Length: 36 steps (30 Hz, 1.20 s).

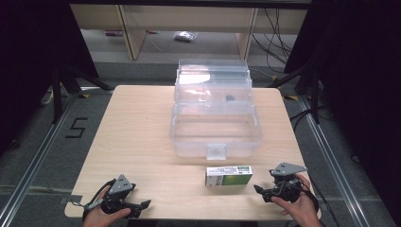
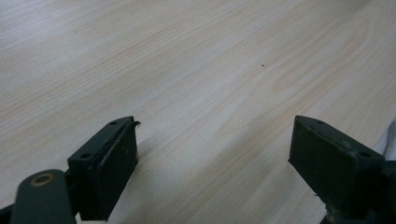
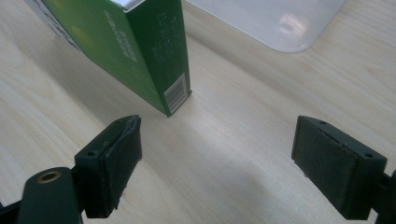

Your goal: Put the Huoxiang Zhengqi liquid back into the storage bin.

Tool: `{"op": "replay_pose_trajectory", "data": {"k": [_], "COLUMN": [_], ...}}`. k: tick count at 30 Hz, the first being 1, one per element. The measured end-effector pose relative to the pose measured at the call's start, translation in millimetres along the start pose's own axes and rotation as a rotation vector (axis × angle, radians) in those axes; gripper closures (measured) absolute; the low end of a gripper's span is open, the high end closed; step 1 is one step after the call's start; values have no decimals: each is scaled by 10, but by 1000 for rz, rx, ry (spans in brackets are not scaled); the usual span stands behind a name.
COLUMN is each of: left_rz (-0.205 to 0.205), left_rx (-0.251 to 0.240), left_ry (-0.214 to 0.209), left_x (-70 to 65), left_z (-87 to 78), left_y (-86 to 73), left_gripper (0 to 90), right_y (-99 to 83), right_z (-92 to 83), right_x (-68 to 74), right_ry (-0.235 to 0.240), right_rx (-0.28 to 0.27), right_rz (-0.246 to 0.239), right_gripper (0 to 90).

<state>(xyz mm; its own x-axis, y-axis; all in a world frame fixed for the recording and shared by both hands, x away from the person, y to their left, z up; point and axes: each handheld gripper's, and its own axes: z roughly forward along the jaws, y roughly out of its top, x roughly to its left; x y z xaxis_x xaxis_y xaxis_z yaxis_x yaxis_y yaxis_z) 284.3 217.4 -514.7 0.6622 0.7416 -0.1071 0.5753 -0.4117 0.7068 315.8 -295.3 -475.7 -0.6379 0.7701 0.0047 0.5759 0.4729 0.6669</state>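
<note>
A green and white carton (image 1: 229,176) lies on its side on the wooden table (image 1: 137,137), just in front of a clear plastic storage box (image 1: 215,124) with its lid open. My right gripper (image 1: 261,193) rests on the table right of the carton, open, pointing at its end. In the right gripper view the carton's (image 3: 140,51) barcode end stands just beyond my open right gripper (image 3: 217,154), nothing between the jaws. My left gripper (image 1: 144,205) sits at the table's front left, open. In the left gripper view the left gripper (image 2: 212,158) frames bare wood.
The clear box has a front latch (image 1: 216,151) facing me and a small dark item (image 1: 230,98) inside its upper tier. Its corner (image 3: 280,28) lies beyond the carton in the right gripper view. Dark stands and cables flank the table. A floor marking "5" (image 1: 75,127) lies at left.
</note>
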Motion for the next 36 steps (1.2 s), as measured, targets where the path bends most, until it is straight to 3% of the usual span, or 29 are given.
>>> {"op": "replay_pose_trajectory", "data": {"k": [2, 4, 5, 7, 9, 14, 16, 19, 20, 22, 27, 29, 30, 33, 36], "left_rz": [1, -1, 1, 7, 20, 5, 8, 8, 9, 8, 8, 9, 5, 8, 9], "left_rx": [7, 6, 8, 14, 24, 7, 10, 10, 13, 13, 12, 11, 5, 13, 15], "left_ry": [3, 2, 0, -7, -9, -2, 0, 0, 2, 1, 1, 0, 0, 2, 1], "left_x": [0, -1, 3, 7, 17, 10, 14, 13, 16, 16, 19, 14, 9, 18, 16], "left_z": [-1, 0, 0, -7, -15, 1, -1, 1, 2, 4, 3, 0, 1, 2, 2], "left_y": [2, 2, 3, 4, 5, 3, 3, 3, 4, 2, 2, 2, 1, 1, -1], "left_gripper": [149, 149, 149, 149, 149, 149, 149, 149, 149, 149, 149, 149, 149, 149, 149], "right_y": [7, 10, 20, 20, 46, 103, 110, 127, 126, 146, 171, 196, 200, 254, 305], "right_z": [-2, -19, -25, -28, -43, -82, -84, -84, -85, -91, -100, -102, -102, -99, -102], "right_x": [-1, 23, 4, 29, 25, 8, 25, -3, 28, 1, 37, 14, 40, 28, 74], "right_ry": [10, 9, 7, 7, 4, 0, 5, 5, 12, 8, 12, 7, 6, 16, 18], "right_rx": [6, 7, 6, 3, 2, -3, 3, 1, 4, 3, 11, 16, 15, 16, 19], "right_rz": [-6, 17, -2, 20, 7, -23, -4, -51, -22, -61, -49, -89, -68, -116, -112], "right_gripper": [170, 171, 172, 172, 174, 180, 186, 193, 196, 197, 201, 201, 200, 202, 208]}}
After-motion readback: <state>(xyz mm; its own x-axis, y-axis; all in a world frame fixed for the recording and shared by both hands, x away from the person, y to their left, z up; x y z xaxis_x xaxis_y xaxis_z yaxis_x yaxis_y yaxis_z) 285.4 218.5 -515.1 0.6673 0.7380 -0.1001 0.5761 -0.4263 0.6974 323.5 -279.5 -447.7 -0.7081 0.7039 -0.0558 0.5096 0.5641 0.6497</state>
